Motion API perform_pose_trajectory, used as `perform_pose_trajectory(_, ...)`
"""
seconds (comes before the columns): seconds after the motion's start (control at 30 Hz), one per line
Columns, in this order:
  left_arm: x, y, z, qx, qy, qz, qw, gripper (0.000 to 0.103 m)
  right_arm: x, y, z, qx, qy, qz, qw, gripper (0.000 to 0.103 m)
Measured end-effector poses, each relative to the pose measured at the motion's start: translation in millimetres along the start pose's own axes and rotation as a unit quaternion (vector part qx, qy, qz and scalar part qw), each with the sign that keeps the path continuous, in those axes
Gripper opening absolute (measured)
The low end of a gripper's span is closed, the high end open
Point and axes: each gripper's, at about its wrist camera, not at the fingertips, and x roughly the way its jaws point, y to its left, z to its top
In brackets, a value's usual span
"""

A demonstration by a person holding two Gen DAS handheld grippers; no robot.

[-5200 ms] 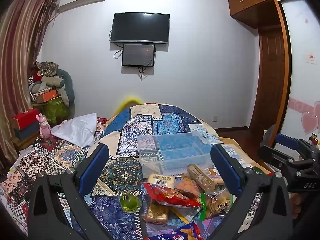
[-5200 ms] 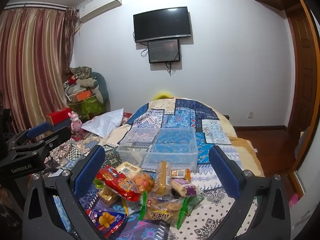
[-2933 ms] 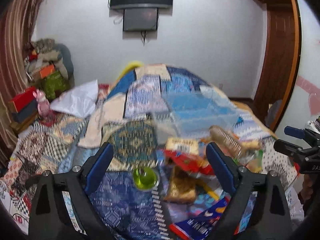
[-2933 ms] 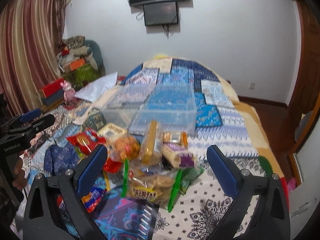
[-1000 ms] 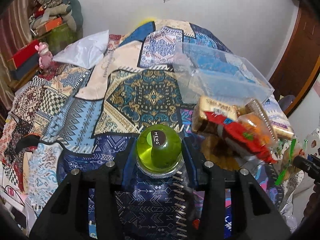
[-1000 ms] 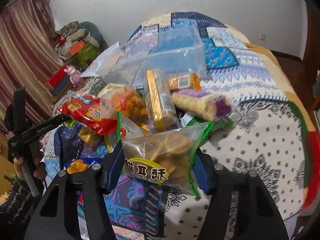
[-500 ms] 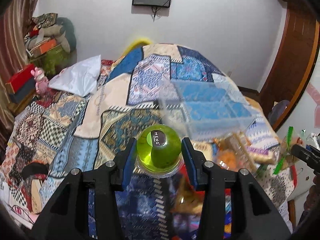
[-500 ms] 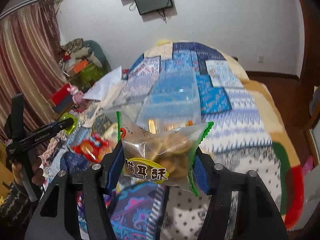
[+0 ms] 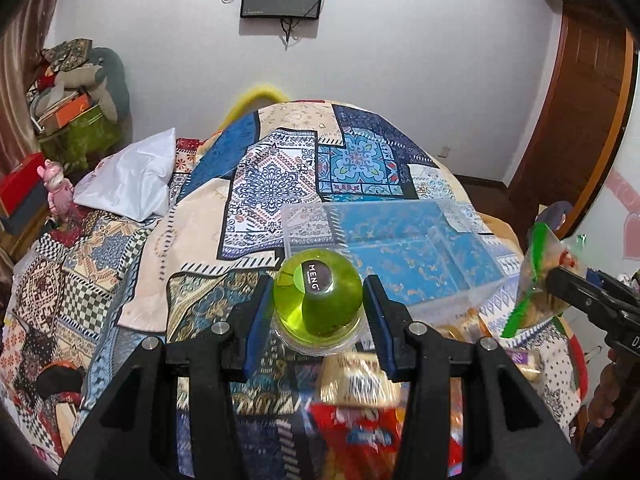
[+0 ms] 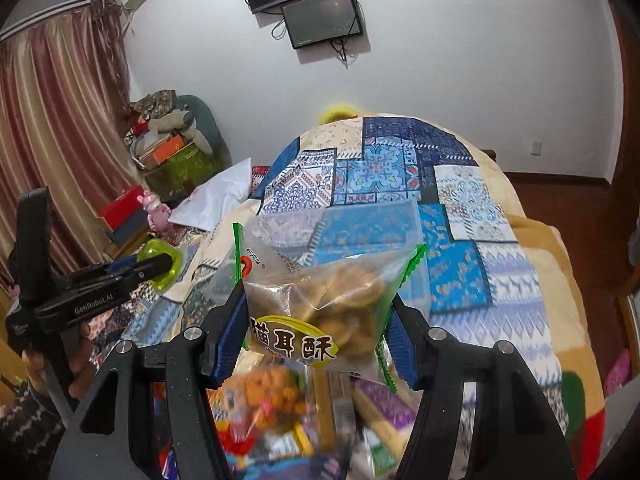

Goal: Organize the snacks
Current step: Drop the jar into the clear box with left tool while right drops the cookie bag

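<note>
My left gripper (image 9: 319, 312) is shut on a green jelly cup (image 9: 318, 299) and holds it above the bed, just short of the clear plastic bin (image 9: 394, 258). My right gripper (image 10: 316, 320) is shut on a clear bag of brown biscuits with green edges (image 10: 320, 300), held up in front of the bin (image 10: 360, 236). The bag also shows at the right of the left wrist view (image 9: 538, 280). The jelly cup shows at the left of the right wrist view (image 10: 162, 266). A blurred pile of snack packets (image 10: 288, 408) lies below both grippers.
The bin sits on a patchwork quilt (image 9: 280, 176) covering the bed. A white pillow (image 9: 128, 178) lies at the left. Boxes and plush toys (image 9: 68, 96) are stacked by the curtain. A wooden door (image 9: 576, 120) stands at the right.
Both grippers closed on their snacks, lifted them off the pile and have moved up and forward toward the clear bin.
</note>
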Motion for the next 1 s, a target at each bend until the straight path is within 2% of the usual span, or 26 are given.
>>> perform_pose_trajectory(0.47,88,-9,13,0.025,0.070,0.000,0.9973,0.045,76,-18,21,0.007,0.041,-0.013,0.999,0.059)
perform_pose_trajectory(0.57,96,-14,15,0.039,0.070,0.005,0.9968,0.045,89,-21,20,0.003,0.055,-0.018,0.998,0.059)
perform_pose_trajectory(0.63,98,-18,16,0.048,0.069,0.005,0.9965,0.039,96,-22,18,-0.003,0.062,-0.021,0.998,0.059)
perform_pose_trajectory(1.0,89,-18,20,0.062,0.061,0.010,0.9961,0.039,109,-19,12,-0.021,0.103,-0.023,0.994,0.061)
